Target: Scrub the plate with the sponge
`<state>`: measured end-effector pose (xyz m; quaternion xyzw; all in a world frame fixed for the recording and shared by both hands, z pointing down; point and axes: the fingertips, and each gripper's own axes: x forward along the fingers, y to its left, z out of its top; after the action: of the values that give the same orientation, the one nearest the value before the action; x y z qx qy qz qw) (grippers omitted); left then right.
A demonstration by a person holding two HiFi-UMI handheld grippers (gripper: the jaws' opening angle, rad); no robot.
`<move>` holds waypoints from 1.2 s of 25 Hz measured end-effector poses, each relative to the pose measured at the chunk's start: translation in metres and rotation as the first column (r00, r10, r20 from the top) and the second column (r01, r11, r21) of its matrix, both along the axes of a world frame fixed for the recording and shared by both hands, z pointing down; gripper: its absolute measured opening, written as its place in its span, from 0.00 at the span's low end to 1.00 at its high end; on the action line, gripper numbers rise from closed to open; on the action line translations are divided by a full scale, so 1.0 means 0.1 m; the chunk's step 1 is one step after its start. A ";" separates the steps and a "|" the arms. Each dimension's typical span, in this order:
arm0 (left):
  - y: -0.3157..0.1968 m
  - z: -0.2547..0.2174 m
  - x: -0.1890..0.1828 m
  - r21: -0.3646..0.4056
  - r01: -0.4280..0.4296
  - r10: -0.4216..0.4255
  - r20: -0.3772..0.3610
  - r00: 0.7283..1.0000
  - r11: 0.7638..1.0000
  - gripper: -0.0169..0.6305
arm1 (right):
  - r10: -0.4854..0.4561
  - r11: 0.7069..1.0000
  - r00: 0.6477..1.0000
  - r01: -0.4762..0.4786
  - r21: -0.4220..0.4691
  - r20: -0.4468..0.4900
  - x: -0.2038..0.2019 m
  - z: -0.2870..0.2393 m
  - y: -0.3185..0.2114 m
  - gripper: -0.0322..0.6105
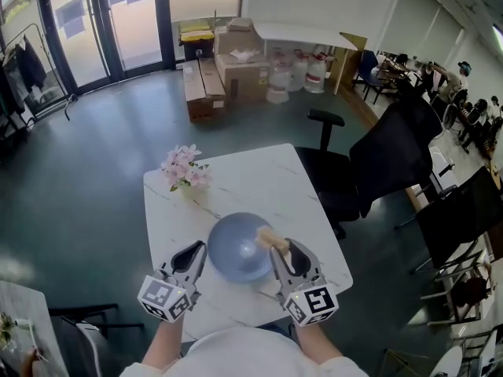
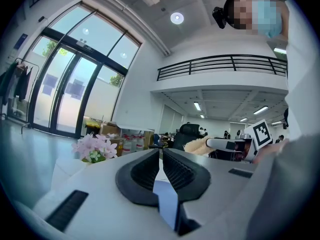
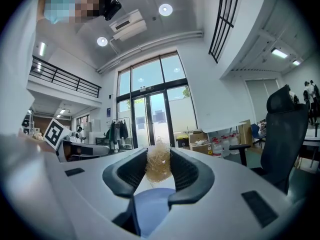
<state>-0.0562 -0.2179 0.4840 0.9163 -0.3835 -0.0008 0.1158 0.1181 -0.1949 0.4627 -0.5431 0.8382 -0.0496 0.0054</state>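
- The left gripper [image 1: 196,250] has its jaws closed tight on the left rim of the blue plate [image 1: 236,248].
- The right gripper [image 1: 286,250] clamps a tan, fibrous sponge [image 1: 271,236], which sits at the plate's right edge.
- The plate lies between both grippers on a white table [image 1: 244,175].

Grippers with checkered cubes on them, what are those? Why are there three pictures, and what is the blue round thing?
There is no robot here: a person holds one gripper tool in each hand. One picture comes from a camera on the person's head, looking down. The other two come from a camera riding on each gripper. On the white table are a blue plate and pink flowers. The left gripper is shut on the plate's rim. The right gripper is shut on a straw-coloured sponge, just over the plate.
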 end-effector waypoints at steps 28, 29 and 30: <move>-0.55 0.78 0.28 -0.188 0.098 -0.089 0.058 0.994 0.977 0.10 | -0.107 0.991 0.994 0.107 -0.086 -0.004 0.19 0.35 -0.59 0.27; -0.55 0.82 0.28 -0.211 0.103 -0.093 0.053 0.994 0.972 0.10 | -0.106 0.990 0.994 0.105 -0.088 -0.003 0.20 0.36 -0.59 0.27; -0.55 0.87 0.28 -0.234 0.109 -0.101 0.046 0.994 0.966 0.10 | -0.105 0.990 0.994 0.105 -0.089 -0.001 0.22 0.37 -0.58 0.27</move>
<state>-0.0284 -0.2731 0.5708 0.8743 -0.4305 0.0541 0.2175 0.1397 -0.2532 0.4998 -0.4980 0.8626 -0.0855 -0.0239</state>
